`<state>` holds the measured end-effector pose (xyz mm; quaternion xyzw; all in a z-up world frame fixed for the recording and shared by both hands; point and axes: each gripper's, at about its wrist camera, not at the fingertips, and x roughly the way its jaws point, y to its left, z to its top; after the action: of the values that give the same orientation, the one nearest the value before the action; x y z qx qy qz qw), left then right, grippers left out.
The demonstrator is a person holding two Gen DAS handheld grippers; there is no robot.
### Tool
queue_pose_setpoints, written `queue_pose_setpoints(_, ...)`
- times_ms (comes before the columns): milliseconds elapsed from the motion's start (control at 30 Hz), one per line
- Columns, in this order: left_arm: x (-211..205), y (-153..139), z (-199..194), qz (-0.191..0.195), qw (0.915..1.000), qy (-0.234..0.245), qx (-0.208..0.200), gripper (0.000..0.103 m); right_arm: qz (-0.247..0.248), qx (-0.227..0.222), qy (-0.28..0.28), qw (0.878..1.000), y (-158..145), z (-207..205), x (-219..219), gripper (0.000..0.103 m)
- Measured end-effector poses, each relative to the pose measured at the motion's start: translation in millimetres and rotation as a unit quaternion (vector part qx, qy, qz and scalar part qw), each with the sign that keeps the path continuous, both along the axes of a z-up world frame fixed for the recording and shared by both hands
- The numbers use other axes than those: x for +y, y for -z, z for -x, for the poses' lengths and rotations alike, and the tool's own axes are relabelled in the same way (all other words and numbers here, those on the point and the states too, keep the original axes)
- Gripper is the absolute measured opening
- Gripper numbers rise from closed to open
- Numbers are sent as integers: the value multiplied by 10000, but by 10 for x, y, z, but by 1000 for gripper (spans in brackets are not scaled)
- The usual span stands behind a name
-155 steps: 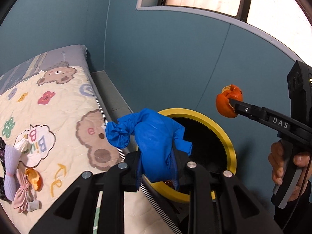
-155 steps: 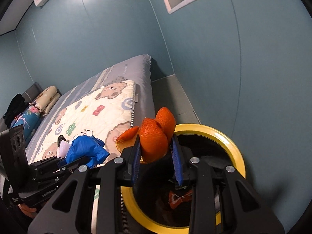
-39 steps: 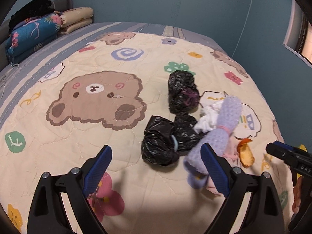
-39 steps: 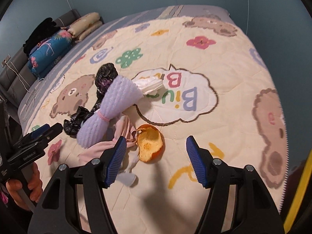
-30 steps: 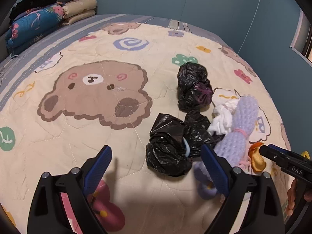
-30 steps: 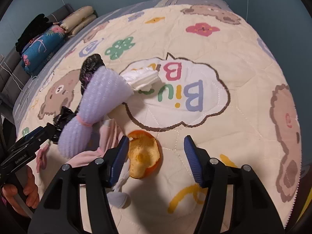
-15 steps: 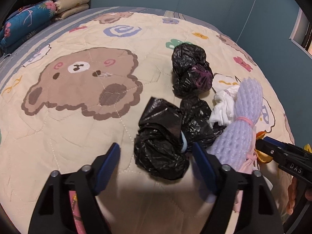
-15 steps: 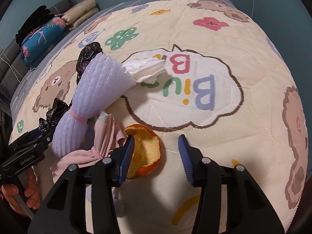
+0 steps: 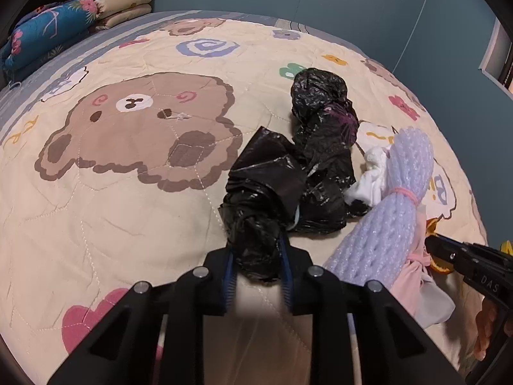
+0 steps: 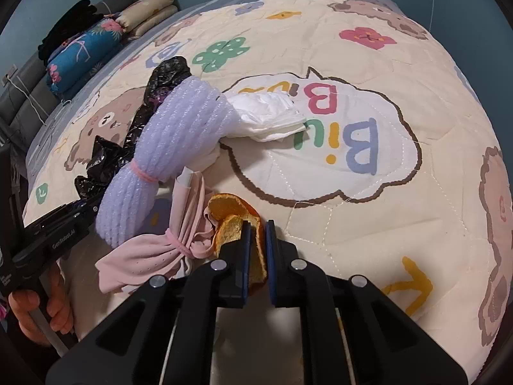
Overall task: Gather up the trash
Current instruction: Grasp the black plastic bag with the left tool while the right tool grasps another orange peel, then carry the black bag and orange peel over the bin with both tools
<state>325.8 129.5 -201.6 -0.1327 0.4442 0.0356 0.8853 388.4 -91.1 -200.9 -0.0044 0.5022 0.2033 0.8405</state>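
A crumpled black plastic bag [image 9: 266,192] lies on the bear-print quilt [image 9: 112,199]. My left gripper [image 9: 256,256] is closing, and its blue pads press on the bag's near end. A second black bag [image 9: 320,102] lies just behind it. In the right wrist view, my right gripper [image 10: 256,234] is shut on an orange peel [image 10: 227,211] that rests on the quilt. Beside the peel lie a tied pink cloth [image 10: 154,253], a lilac foam-net roll [image 10: 173,154] and a white tissue [image 10: 266,115]. The left gripper's tip [image 10: 93,208] shows at the left, partly behind the foam roll.
Folded pillows and bedding [image 9: 48,32] are stacked at the head of the bed against the blue wall. The quilt's right edge [image 10: 493,224] drops off near the wall. A hand [image 10: 35,314] holds the left gripper's handle.
Both grippers went from open above the bed to shut: the left onto the near black bag, the right onto the orange peel. Earlier they held a blue glove and a peel over a yellow-rimmed bin.
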Motion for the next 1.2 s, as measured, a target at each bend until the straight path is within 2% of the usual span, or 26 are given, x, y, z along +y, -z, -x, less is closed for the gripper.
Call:
queue_pose_setpoints(333, 50, -164, 138, 143, 9997, -34, -197, 18, -168, -190, 109, 9996, -163, 46, -126, 7)
queue_pose_setpoints(800, 160, -532, 691, 164, 9981, -7, -587, 18, -499, -472, 252, 9973, -533, 243, -317, 7)
queue_pose_setpoints(1200, 263, -955, 1103, 140, 9951, -88, -977, 18, -643, -834, 238, 9942, -995, 729, -572, 7)
